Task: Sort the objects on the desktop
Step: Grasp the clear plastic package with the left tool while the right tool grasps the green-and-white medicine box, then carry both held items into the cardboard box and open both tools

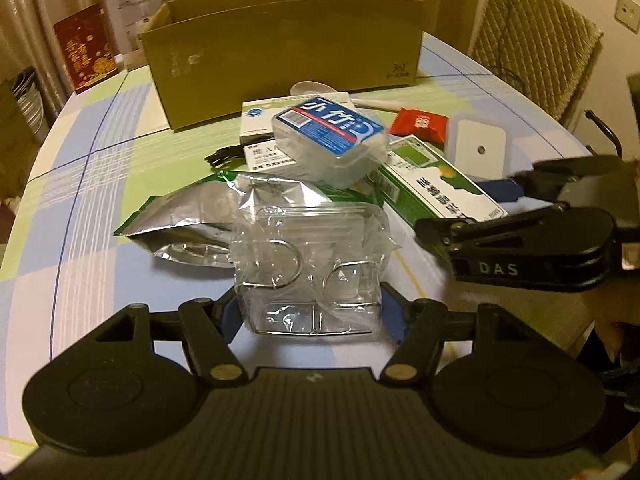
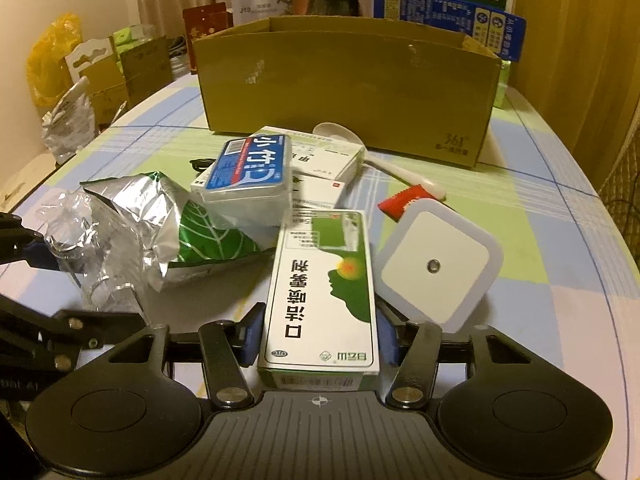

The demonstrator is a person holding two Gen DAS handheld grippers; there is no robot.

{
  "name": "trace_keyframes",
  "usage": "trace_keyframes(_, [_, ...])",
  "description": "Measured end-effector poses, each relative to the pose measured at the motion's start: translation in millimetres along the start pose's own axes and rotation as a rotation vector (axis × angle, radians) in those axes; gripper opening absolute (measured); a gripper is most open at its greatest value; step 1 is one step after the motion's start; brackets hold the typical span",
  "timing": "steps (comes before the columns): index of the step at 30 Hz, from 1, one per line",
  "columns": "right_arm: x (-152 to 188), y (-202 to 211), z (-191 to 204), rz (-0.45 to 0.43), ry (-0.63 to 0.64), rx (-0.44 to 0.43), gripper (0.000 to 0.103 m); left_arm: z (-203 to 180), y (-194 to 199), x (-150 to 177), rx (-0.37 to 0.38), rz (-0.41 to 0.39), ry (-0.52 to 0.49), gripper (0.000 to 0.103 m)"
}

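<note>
My left gripper (image 1: 312,316) is shut on a clear plastic packet of metal rings (image 1: 308,268), its blue pads (image 1: 229,316) pressing both sides. My right gripper (image 2: 318,332) is shut on a green and white medicine box (image 2: 322,292); it also shows in the left wrist view (image 1: 516,188) at the right. Behind lie a silver and green foil bag (image 1: 192,216), a blue-labelled clear case (image 1: 332,136), white boxes (image 2: 328,160), a white spoon (image 2: 384,164), a red sachet (image 1: 418,122) and a white night light (image 2: 436,268). An open cardboard box (image 1: 280,52) stands at the back.
The checked tablecloth (image 1: 100,184) covers a round table. A chair (image 1: 536,40) stands at the right in the left wrist view. Boxes, a red card (image 1: 86,46) and bags (image 2: 52,64) crowd the far edge. A black cable (image 1: 224,156) lies beside the white boxes.
</note>
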State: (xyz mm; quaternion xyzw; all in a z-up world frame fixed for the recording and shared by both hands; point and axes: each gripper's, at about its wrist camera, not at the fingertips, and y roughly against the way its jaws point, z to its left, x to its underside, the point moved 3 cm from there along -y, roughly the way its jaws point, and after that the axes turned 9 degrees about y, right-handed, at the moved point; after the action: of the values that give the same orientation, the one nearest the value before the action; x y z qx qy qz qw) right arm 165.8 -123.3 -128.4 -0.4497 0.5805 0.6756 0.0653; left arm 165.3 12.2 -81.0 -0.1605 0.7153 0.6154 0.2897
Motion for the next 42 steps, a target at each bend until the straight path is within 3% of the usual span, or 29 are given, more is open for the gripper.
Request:
trace_keyframes(22, [-3, 81, -1, -0.086, -0.04, 0.027, 0.052, -9, 47, -21, -0.032, -0.064, 0.072, 0.064])
trace_keyframes(33, [-29, 103, -12, -0.15, -0.023, 0.055, 0.052, -18, 64, -53, -0.031, -0.115, 0.071, 0.064])
trace_keyframes(42, [-70, 94, -37, -0.185, -0.025, 0.065, 0.052, -14, 59, -100, -0.044, -0.153, 0.061, 0.064])
